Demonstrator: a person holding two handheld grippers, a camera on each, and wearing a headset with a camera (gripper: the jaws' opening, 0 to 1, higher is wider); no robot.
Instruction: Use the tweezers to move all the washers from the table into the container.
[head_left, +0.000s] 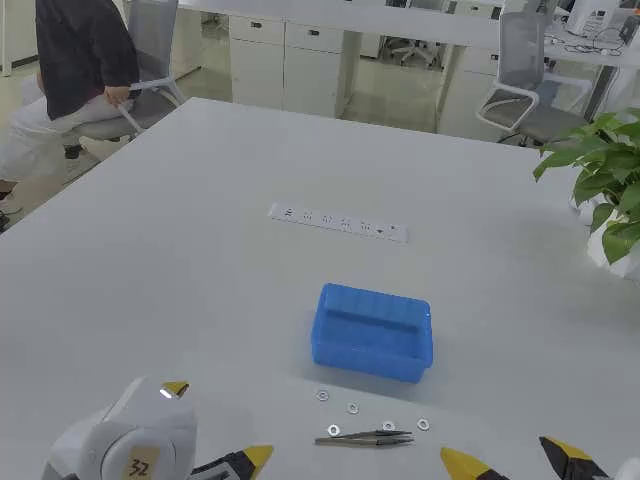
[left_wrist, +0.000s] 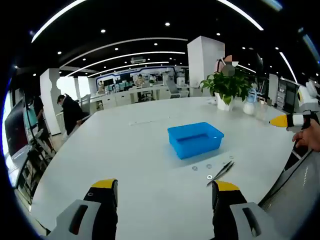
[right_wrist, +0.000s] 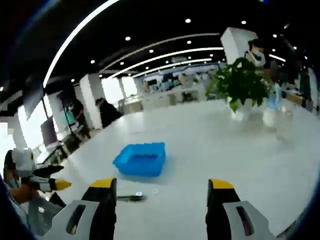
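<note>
A blue plastic container (head_left: 372, 333) stands on the white table (head_left: 180, 250). Just in front of it lie several small metal washers (head_left: 352, 407) and a pair of tweezers (head_left: 365, 437), flat on the table. My left gripper (head_left: 215, 422) is at the near left edge, open and empty. My right gripper (head_left: 512, 458) is at the near right, also open and empty. The left gripper view has the container (left_wrist: 195, 139), washers (left_wrist: 194, 168) and tweezers (left_wrist: 220, 171) ahead and to the right. In the right gripper view the container (right_wrist: 141, 159) and tweezers (right_wrist: 131, 198) lie ahead and to the left.
A white power strip (head_left: 338, 222) is set in the table beyond the container. A potted plant (head_left: 605, 170) stands at the right edge. A person (head_left: 85, 60) sits on a chair at the far left, and another office chair (head_left: 520, 70) is at the far right.
</note>
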